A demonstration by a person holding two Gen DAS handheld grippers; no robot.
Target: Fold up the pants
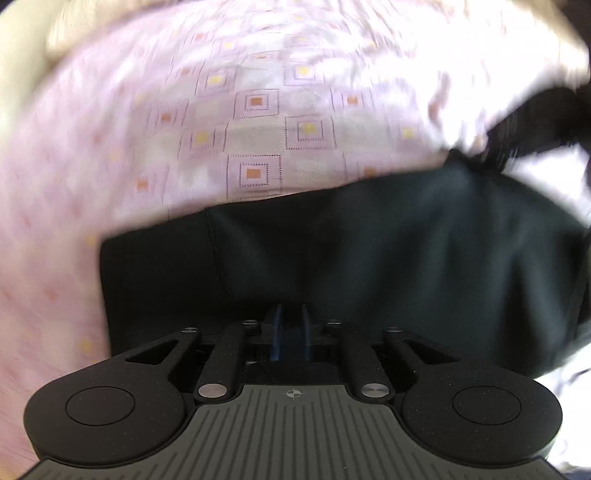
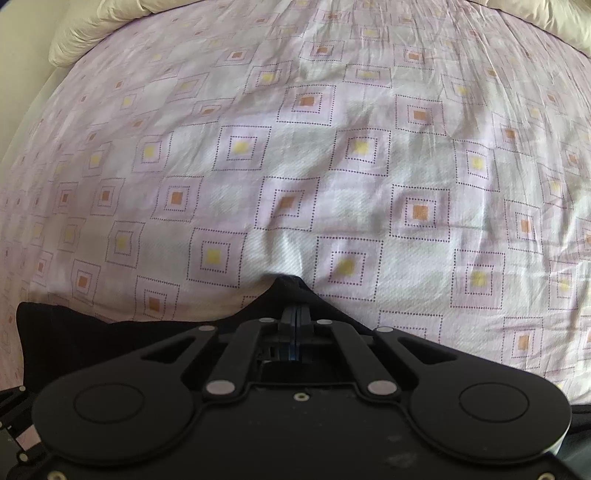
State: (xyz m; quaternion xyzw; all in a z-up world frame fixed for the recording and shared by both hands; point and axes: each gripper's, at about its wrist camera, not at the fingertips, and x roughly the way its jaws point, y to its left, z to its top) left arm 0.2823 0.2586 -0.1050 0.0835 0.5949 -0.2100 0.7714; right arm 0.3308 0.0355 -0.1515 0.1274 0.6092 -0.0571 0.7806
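Note:
The black pants (image 1: 369, 251) lie on a pink bedsheet with square patterns (image 1: 255, 129). In the left wrist view my left gripper (image 1: 291, 317) has its jaws nearly closed on the near edge of the black fabric, which spreads wide in front of it. In the right wrist view my right gripper (image 2: 295, 314) is shut on a pinched peak of the pants (image 2: 291, 286). More of the black cloth (image 2: 59, 332) stretches off to the left, low in that view.
The patterned sheet (image 2: 332, 166) covers the bed ahead of the right gripper. A cream pillow or duvet (image 2: 96, 26) lies along the far edge of the bed. The left wrist view is motion-blurred.

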